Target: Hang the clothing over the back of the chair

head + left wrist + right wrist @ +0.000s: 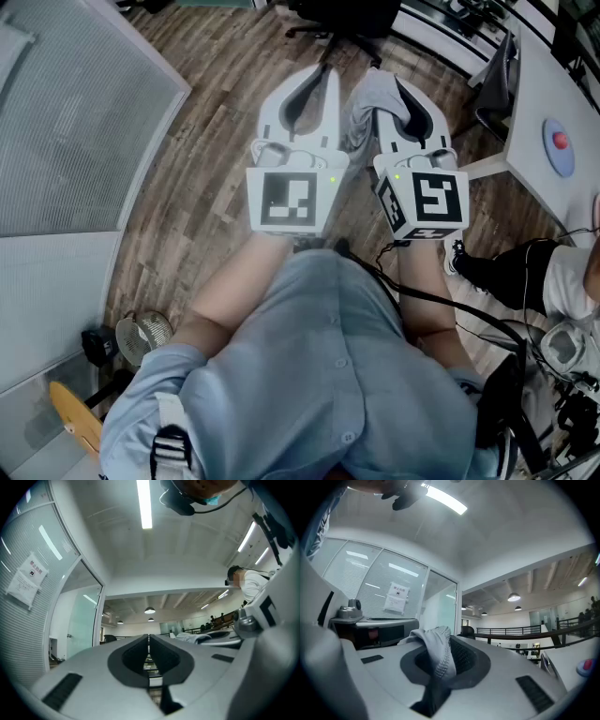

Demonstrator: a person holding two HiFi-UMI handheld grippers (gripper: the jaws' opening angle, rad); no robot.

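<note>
A grey piece of clothing (364,111) is pinched between the jaws of my right gripper (384,86), bunched up and hanging off to its left. In the right gripper view the cloth (437,654) fills the gap of the right gripper (449,641) and drapes over the left jaw. My left gripper (324,75) is held close beside it, shut with nothing in it. Its jaws meet in the left gripper view (149,639). A black office chair (342,17) stands ahead on the wooden floor, apart from both grippers. The chair (466,631) looks small and far in the right gripper view.
A glass partition (66,122) runs along the left. A white desk (553,103) with a blue disc and red button (560,145) stands at the right. Another person's black shoe (497,272) is near my right side. A small fan (141,336) sits on the floor at lower left.
</note>
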